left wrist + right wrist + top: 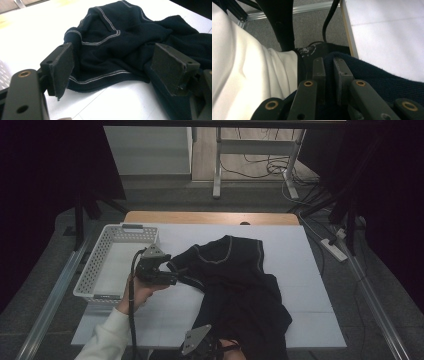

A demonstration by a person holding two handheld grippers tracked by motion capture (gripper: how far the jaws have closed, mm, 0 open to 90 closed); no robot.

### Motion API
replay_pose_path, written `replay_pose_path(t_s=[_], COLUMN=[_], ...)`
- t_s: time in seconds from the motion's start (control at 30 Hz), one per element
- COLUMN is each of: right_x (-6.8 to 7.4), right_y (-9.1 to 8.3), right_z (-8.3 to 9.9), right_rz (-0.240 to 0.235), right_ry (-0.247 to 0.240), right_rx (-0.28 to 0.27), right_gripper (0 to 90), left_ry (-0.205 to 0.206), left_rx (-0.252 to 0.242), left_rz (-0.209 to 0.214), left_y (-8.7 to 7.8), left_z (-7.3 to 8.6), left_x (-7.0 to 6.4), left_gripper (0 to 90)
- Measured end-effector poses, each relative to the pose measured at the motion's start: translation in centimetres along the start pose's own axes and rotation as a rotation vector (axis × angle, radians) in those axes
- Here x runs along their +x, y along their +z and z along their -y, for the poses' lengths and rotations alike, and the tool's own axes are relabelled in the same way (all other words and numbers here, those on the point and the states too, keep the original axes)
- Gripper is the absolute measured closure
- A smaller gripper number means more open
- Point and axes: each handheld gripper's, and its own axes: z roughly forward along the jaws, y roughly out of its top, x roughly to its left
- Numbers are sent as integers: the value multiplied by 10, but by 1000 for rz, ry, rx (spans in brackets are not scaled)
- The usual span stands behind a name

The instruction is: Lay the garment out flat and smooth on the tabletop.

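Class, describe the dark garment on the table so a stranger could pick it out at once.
Start at the white table. Right of the white basket lies a crumpled dark garment, spilling over the near edge. Pale stitching along its hems sets it apart; the left gripper is open beside it, and the right gripper is shut on it.

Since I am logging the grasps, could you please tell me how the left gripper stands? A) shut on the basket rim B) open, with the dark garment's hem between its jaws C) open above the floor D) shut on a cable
B: the left gripper has its jaws wide apart around the dark garment's stitched hem.
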Motion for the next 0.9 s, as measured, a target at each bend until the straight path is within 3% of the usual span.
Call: replay_pose_path(t_s=[0.07, 0.17, 0.33, 0.47, 0.6, 0.67, 0.9], right_x=[0, -7, -19, -37, -65, -77, -96], right_y=[-3, -14, -44, -69, -91, -102, -135], right_z=[0, -1, 6, 25, 50, 62, 98], right_rz=[22, 20, 145, 262, 368, 397, 543], right_ry=[5, 64, 104, 145, 228, 276, 379], right_rx=[-32, -102, -148, -143, -118, -116, -60], right_gripper=[738, 535, 401, 385, 378, 374, 376], left_ry=[1, 0, 0, -1, 0, -2, -6], left_rx=[-1, -1, 0, 4, 3, 1, -1], left_rz=[1, 1, 0, -1, -1, -2, -1], left_y=[0, 0, 0, 1, 0, 0, -1], left_z=[0, 0, 1, 1, 1, 1, 1], left_x=[0, 0, 1, 1, 1, 1, 3], left_gripper=[195, 195, 195, 195, 191, 191, 191])
